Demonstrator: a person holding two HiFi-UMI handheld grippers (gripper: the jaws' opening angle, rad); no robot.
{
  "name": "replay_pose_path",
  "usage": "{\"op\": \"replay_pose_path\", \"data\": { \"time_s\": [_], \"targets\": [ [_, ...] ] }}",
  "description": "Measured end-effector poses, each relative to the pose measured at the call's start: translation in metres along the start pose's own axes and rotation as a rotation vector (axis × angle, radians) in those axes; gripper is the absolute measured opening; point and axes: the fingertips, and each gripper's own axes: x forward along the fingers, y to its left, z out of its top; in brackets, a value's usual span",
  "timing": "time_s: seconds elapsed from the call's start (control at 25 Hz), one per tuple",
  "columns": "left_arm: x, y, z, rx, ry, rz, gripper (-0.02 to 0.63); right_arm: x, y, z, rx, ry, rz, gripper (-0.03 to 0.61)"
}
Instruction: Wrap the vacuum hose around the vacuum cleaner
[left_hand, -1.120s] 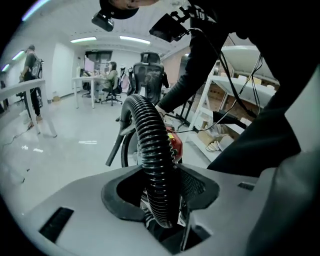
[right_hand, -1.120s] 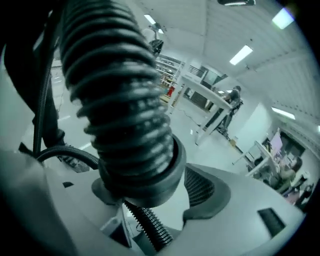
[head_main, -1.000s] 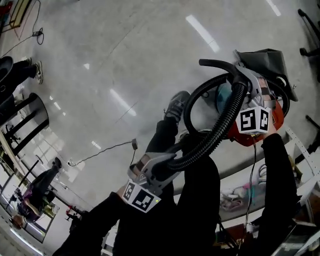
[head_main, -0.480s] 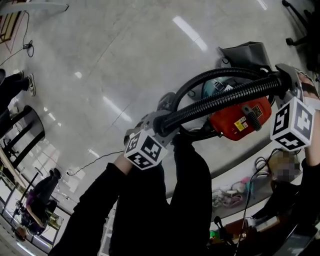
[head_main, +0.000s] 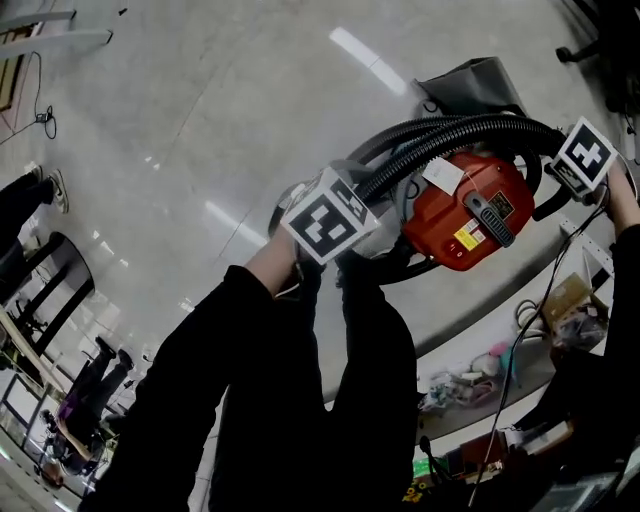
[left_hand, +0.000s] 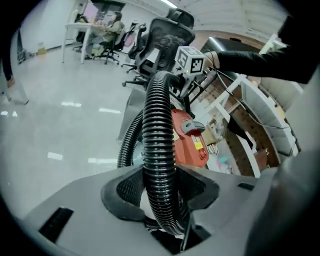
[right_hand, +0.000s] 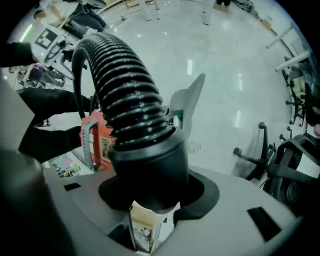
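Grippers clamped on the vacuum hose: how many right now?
2. The left gripper grips the vacuum hose along its ribbed length; the right gripper grips its smooth end cuff.

Ribbed black plastic hose (head_main: 470, 126); glossy red plastic vacuum cleaner (head_main: 440, 225); polished floor (head_main: 200, 100).

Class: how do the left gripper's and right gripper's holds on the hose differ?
The left gripper clamps the hose on its ribs; the right gripper, on its smooth end cuff. The left gripper sits left of the red vacuum cleaner, the right gripper right of it. Both grip one hose.
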Motion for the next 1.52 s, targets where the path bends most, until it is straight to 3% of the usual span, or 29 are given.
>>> {"op": "replay_pose_path", "data": {
  "time_s": [0.12,0.2,0.36,0.44,0.64,0.92,1.08,1.32,1.52],
  "targets": [
    [0.009,0.02,0.006,-0.054,0.015,0.013,0.19,0.025,-0.031,0.015,0.072,-0.071,-0.122,0.219],
    [0.016,0.028,0.005,-0.055,0.041,0.021,0.191,0.034,-0.04,0.011,0.126,-0.092,-0.165,0.284],
    [0.031,0.031,-0.002,-0.018,0.112,0.052,0.192,0.044,-0.027,-0.021,0.222,-0.169,-0.107,0.336],
    [0.037,0.034,-0.011,0.002,0.16,0.063,0.192,0.045,-0.019,-0.044,0.244,-0.185,-0.123,0.336],
    [0.039,0.064,-0.023,-0.063,0.207,0.112,0.192,0.039,0.01,-0.08,0.327,-0.29,-0.161,0.336],
    [0.036,0.078,-0.062,0.002,0.349,0.202,0.278,0.042,0.083,-0.105,0.503,-0.495,-0.15,0.336],
    [0.024,0.068,-0.08,-0.033,0.336,0.239,0.282,0.041,0.119,-0.128,0.603,-0.576,-0.157,0.336],
    [-0.015,0.041,-0.116,-0.034,0.338,0.307,0.282,0.038,0.198,-0.163,0.874,-0.706,-0.031,0.335],
    [-0.051,-0.016,-0.123,0.035,0.344,0.277,0.281,0.012,0.276,-0.163,1.087,-0.868,0.102,0.319]
  ]
}}
